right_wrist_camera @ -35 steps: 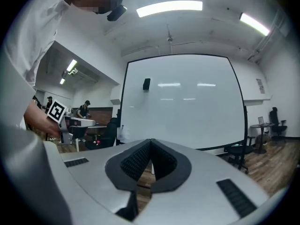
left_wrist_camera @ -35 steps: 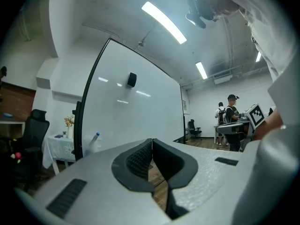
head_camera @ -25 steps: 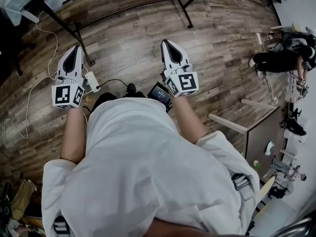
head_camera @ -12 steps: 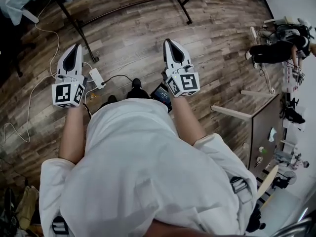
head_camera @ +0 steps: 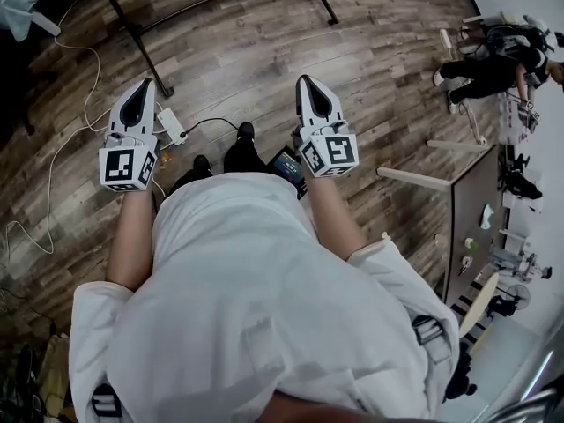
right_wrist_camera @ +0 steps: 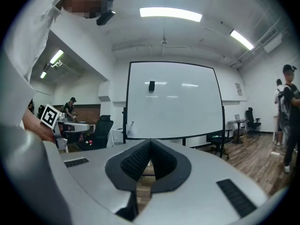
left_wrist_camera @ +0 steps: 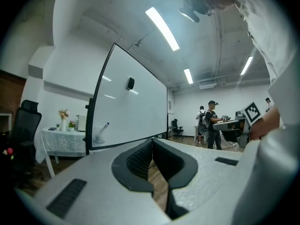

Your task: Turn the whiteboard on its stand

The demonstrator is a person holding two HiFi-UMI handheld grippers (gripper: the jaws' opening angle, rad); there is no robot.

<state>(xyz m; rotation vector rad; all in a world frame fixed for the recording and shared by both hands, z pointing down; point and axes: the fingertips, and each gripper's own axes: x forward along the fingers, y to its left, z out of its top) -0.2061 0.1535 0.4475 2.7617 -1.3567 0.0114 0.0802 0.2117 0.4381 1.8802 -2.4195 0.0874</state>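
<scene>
Both tongs are closed and empty. The left tongs (left_wrist_camera: pixel 152 143) show their ribbed pads pressed together at the tip with nothing between them, and the right tongs (right_wrist_camera: pixel 150 145) look the same. In the head view both are held out level in front of the person's white-clad body, apart from each other, above the wooden floor (head_camera: pixel 264 69) and touching nothing.

The whiteboard (right_wrist_camera: pixel 173 100) is well ahead of both tongs and out of their reach. It hangs upright in its stand (right_wrist_camera: pixel 125 125), with a blank white face toward the right tongs and seen at an angle from the left ones. A small black item (right_wrist_camera: pixel 151 86) sticks to its upper part, and a marker (right_wrist_camera: pixel 131 125) leans at its lower left corner. In the head view, the dark legs and cross bar (head_camera: pixel 137 38) at the top of the floor are probably the foot of that stand.

As to progress, the pictures do not settle it. A board standing upright and square in its frame, with the tongs shut and clear of it, fits a board that is to be swung over, with the person short of it. It equally fits one that has been swung right round to vertical and let go. No tilt, half-turned panel or grip on the frame shows either way
</scene>
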